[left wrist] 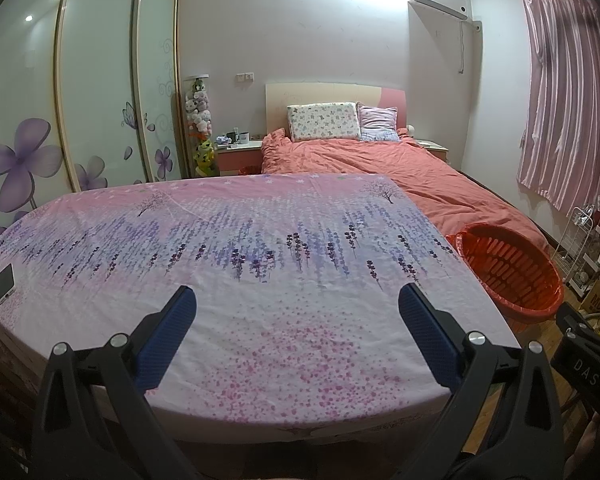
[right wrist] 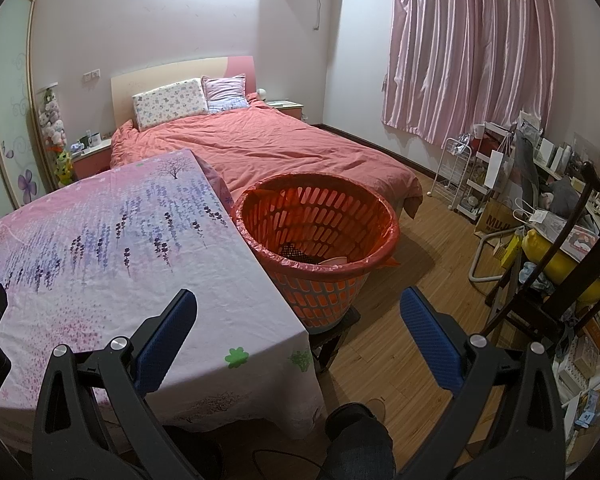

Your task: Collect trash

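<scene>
Both grippers hang spread wide with nothing between their blue pads. The left gripper [left wrist: 298,344] hovers over the near half of the surface [left wrist: 260,264], which is draped in a pink and purple flowered cloth, and the right gripper [right wrist: 300,344] hovers off the surface's right edge, above the wooden floor [right wrist: 388,344] and just short of the basket.

As I judge it, the collecting looks close to finished, or at least paused. Across the whole cloth I can find no scrap, wrapper or crumpled paper. The only thing lying on it is a phone [left wrist: 5,282] near the far left edge, well apart from my left gripper, and I would not count that as trash. The orange basket [right wrist: 376,216], lined with a red bag, stands on a low dark stool touching the right edge of the surface. Inside it, from the right wrist view, I can make out a dark netted item and a pale, dish-like piece at the bottom, so some trash seems to be in already.

Relative to my grippers, the basket sits ahead and slightly left of the right one, near it, and off to the far right of the left one. If trash remains, it lies outside both views.
</scene>
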Demonstrator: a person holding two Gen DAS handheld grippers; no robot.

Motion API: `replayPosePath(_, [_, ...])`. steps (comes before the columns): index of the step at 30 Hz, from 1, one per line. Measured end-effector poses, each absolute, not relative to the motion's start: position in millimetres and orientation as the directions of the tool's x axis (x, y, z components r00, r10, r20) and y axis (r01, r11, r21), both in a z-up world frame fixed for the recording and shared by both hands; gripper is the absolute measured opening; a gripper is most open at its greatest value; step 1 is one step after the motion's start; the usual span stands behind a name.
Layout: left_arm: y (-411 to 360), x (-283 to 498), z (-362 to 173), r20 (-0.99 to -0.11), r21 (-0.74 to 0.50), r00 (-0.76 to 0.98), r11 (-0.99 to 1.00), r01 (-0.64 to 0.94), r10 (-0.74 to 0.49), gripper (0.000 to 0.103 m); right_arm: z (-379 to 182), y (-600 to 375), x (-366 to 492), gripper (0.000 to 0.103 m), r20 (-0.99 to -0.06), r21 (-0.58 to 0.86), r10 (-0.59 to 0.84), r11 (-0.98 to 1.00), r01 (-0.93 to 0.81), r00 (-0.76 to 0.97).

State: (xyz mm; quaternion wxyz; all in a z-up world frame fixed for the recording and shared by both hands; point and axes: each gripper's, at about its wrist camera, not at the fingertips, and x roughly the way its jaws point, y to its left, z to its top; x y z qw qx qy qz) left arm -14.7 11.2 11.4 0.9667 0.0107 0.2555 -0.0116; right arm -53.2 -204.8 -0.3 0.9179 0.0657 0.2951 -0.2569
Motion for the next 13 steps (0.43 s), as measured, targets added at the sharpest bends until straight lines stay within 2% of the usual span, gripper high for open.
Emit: replayPosePath(13, [12.3, -14.1, 12.0, -0.494, 0.017, 0.869, 0.999, 0.028, -0.015, 0.099, -1.2, -204.5, -53.0, 0.101, -0.577, -0.031, -0.432, 0.859, 0.510, 0.693])
